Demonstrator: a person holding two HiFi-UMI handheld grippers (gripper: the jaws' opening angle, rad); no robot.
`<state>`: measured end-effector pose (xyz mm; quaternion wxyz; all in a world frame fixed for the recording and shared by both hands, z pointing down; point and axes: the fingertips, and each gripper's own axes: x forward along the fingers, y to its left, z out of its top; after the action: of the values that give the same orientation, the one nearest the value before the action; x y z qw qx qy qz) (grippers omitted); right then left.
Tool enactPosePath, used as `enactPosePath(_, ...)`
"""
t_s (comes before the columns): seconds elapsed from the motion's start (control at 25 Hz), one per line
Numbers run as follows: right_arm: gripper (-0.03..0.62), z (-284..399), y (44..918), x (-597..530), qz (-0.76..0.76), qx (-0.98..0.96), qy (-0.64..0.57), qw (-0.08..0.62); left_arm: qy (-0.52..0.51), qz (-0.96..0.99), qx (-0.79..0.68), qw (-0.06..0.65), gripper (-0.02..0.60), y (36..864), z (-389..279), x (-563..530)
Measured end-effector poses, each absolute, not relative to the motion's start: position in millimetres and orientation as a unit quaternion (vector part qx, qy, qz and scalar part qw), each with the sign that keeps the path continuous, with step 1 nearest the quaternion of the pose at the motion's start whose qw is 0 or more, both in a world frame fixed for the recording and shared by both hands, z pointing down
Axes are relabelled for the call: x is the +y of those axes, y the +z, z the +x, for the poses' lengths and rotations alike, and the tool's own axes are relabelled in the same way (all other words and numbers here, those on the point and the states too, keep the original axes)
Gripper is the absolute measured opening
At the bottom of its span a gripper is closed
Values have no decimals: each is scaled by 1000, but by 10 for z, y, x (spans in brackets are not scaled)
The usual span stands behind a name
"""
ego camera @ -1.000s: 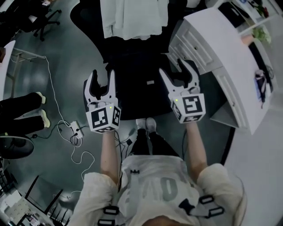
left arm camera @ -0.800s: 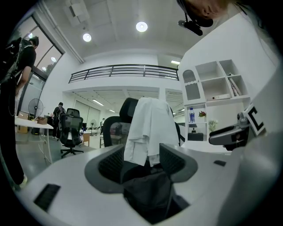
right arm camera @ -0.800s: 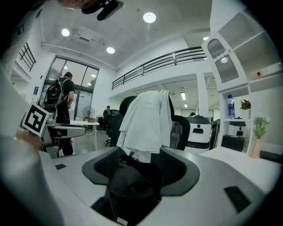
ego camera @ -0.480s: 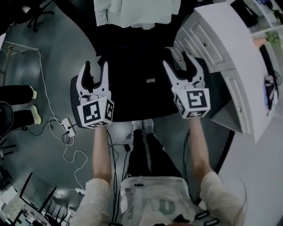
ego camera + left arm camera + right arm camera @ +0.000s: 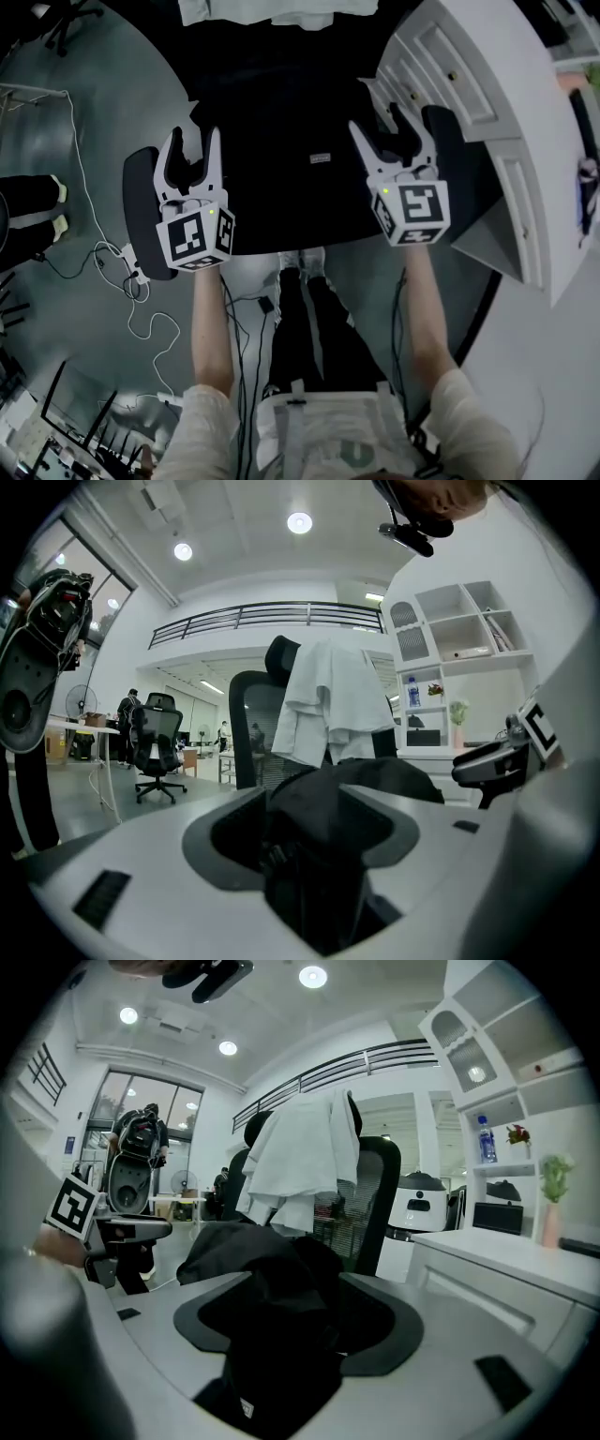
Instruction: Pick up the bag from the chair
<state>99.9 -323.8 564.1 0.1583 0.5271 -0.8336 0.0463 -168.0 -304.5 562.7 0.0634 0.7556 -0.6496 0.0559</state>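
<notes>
Bag [image 5: 281, 141] [image 5: 323, 855] [image 5: 272, 1335]: black, soft, slumped in a crumpled heap on the seat of the chair [image 5: 141, 211] [image 5: 246, 726] [image 5: 377, 1194]. Hard to tell from the dark seat in the head view, apart from a small white label [image 5: 321, 159] near the seat's middle. Rises as a rounded mound with folds in both gripper views.

Left gripper [image 5: 192, 150] [image 5: 305, 803] over the seat's left edge, just inside the left armrest. Fingers [image 5: 141, 855] spread wide, released, clamping nothing. Dark cloth of the bag fills the gap between them in the left gripper view; cannot tell whether cloth and pads touch.

Right gripper [image 5: 389, 136] [image 5: 295, 1288] over the seat's right edge, close to the right armrest. Fingers [image 5: 422, 1372] likewise wide apart and unclenched, with a black fold of the bag lying in the gap between them. Contact there not clear either.

White garment [image 5: 281, 7] [image 5: 328, 705] [image 5: 300, 1162] draped over the chair's back, hanging behind the bag. White cabinet [image 5: 487, 94] [image 5: 487, 1269] with drawers just beside the chair's right side. Thin cable [image 5: 84, 216] trailing over the grey floor left of the chair. Own shoes [image 5: 302, 262] at the seat's front edge, between the two forearms.
</notes>
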Motion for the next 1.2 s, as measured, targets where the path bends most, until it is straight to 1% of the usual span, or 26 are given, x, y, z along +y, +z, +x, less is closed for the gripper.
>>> enactPosePath(0.44, 281, 1095, 5924, -3306, 521, -832, 46, 185, 80, 748, -654, 84, 241, 5986, -1702, -3071)
enactPosePath(0.68, 280, 1148, 6161, -3474, 520, -823, 46, 224, 123, 749, -644, 99, 241, 6315, -1724, -3219)
enactPosePath(0.96, 281, 1177, 6251, -3575, 518, -824, 50, 225, 168, 748, -632, 114, 239, 6671, -1766, -3306)
enactPosePath(1.2, 281, 1231, 6561, -3585, 508, -818, 59, 265, 179, 758, -615, 122, 240, 6869, -1784, -3383)
